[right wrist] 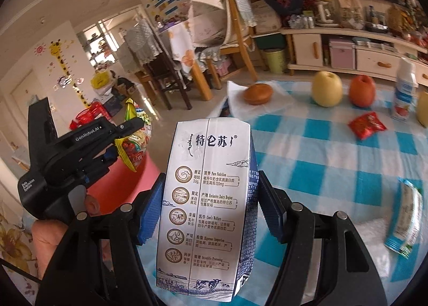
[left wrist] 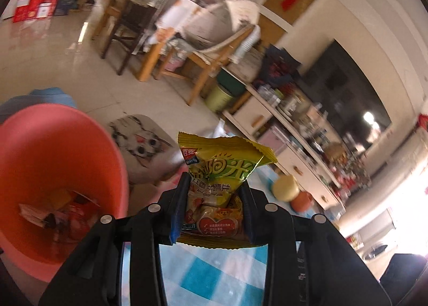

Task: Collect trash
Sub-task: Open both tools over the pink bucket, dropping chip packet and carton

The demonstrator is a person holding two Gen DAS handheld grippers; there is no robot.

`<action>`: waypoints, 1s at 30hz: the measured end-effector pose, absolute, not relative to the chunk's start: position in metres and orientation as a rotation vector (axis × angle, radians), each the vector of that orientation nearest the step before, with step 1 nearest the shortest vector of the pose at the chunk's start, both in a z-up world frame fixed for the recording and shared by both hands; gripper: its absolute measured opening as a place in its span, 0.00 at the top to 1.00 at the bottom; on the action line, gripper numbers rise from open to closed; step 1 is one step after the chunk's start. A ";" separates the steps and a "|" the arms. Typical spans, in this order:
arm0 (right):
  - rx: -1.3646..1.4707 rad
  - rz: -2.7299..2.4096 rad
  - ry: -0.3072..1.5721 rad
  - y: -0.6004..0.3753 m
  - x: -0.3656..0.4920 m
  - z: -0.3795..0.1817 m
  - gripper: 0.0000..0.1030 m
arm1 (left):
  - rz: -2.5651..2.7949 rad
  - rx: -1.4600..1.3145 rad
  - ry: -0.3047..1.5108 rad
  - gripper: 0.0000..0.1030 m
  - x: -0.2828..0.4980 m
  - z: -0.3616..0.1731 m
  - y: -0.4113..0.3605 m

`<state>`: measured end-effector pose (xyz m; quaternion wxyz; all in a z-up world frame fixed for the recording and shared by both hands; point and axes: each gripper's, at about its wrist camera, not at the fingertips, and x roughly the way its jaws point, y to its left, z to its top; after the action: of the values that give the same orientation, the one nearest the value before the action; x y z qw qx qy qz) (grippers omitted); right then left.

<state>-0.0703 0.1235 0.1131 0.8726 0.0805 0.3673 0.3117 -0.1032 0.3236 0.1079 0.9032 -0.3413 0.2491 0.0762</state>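
Note:
My left gripper [left wrist: 214,185] is shut on a yellow snack wrapper [left wrist: 222,164], which sticks up between its fingers just right of the pink trash bin [left wrist: 88,145]. The bin holds several wrappers [left wrist: 61,215]. In the right wrist view the same left gripper [right wrist: 128,132] hovers over the pink bin [right wrist: 125,185] with the yellow wrapper [right wrist: 136,135] in it. My right gripper [right wrist: 208,191] is shut on a white and blue milk carton [right wrist: 208,199], held upright above the table edge.
On the blue checked tablecloth [right wrist: 334,151] lie a red wrapper [right wrist: 367,124], a blue-white packet [right wrist: 405,221], a bun [right wrist: 258,93] on white paper, a yellow pear [right wrist: 327,88], a red apple [right wrist: 363,90] and a bottle [right wrist: 404,92]. Wooden chairs [right wrist: 227,46] stand beyond.

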 end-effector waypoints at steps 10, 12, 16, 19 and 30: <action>0.184 0.798 0.792 0.197 -0.059 0.116 0.35 | 0.370 -0.798 0.479 0.64 -0.124 0.099 0.401; 0.185 0.822 0.795 0.209 -0.057 0.117 0.35 | 0.402 -0.826 0.476 0.64 -0.129 0.095 0.417; 0.196 0.862 0.802 0.233 -0.052 0.120 0.35 | 0.435 -0.874 0.469 0.64 -0.137 0.088 0.437; 0.202 0.887 0.803 0.246 -0.049 0.120 0.35 | 0.455 -0.890 0.460 0.64 -0.140 0.086 0.446; 0.305 0.996 0.873 0.302 -0.041 0.112 0.31 | 0.547 -0.955 0.478 0.62 -0.150 0.071 0.473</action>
<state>-0.0414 0.3017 0.1117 0.7777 0.1408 0.4039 0.4607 -0.1499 0.4731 0.0712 0.8254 -0.4493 0.2249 0.2573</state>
